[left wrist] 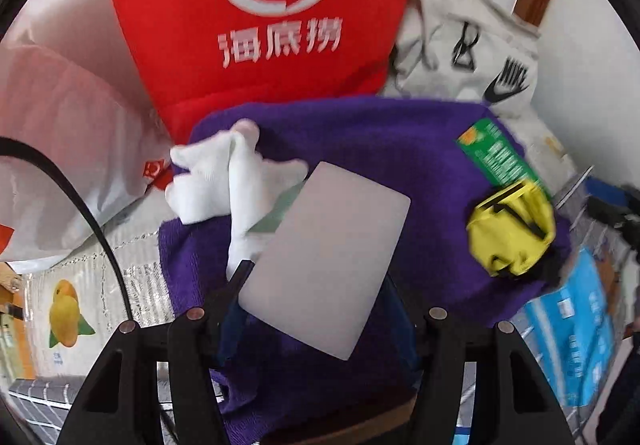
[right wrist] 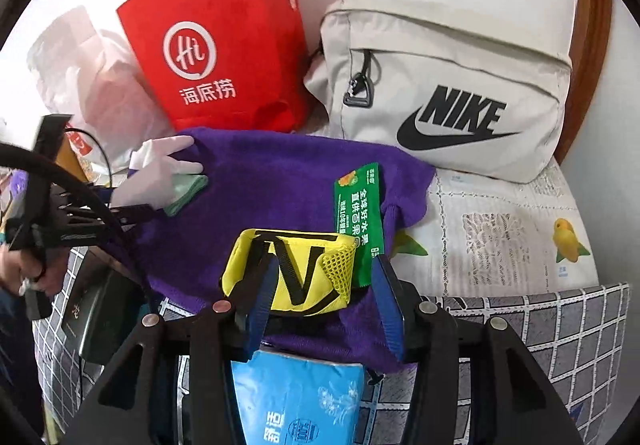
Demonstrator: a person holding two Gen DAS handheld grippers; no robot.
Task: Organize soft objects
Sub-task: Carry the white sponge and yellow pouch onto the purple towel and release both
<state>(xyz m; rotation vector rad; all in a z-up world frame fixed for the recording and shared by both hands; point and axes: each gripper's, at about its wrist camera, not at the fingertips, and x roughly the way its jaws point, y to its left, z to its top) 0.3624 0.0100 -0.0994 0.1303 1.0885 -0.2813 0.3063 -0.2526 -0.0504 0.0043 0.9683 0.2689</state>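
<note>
Purple towel (right wrist: 256, 181): a thick terry cloth spread flat on the tabletop, long axis running left to right in the right wrist view, its far edge against the red bag and the backpack.
Yellow pouch (right wrist: 288, 269): soft fabric with black straps in a V and a mesh corner; it lies on the towel's near part, long side across the view.
Green packet (right wrist: 358, 221): a flat printed sachet lying on the towel, long axis pointing away from the camera, its left edge touching the pouch.
White glove (left wrist: 224, 181): limp, crumpled cloth on the towel's left part, fingers pointing toward the red bag, lying over a pale green cloth (right wrist: 186, 191).
Right gripper (right wrist: 324, 285): tilted steeply down over the pouch, blue fingers partly apart, one on each side of the pouch; no pad presses on it.
Left gripper (left wrist: 316, 301): angled down over the towel, fingers about half apart; a blank grey patch hides the gap, so whether it holds anything cannot be told.
Red bag (left wrist: 256, 25): stiff, upright, with a white round logo.
Backpack (right wrist: 440, 93): beige fabric, black logo, lying beside the red bag.
Blue pack (right wrist: 296, 397): glossy soft wrap, near the towel's near edge.
Tabletop (right wrist: 560, 329): grey grid cloth, with a white fruit-print sheet to the right.
</note>
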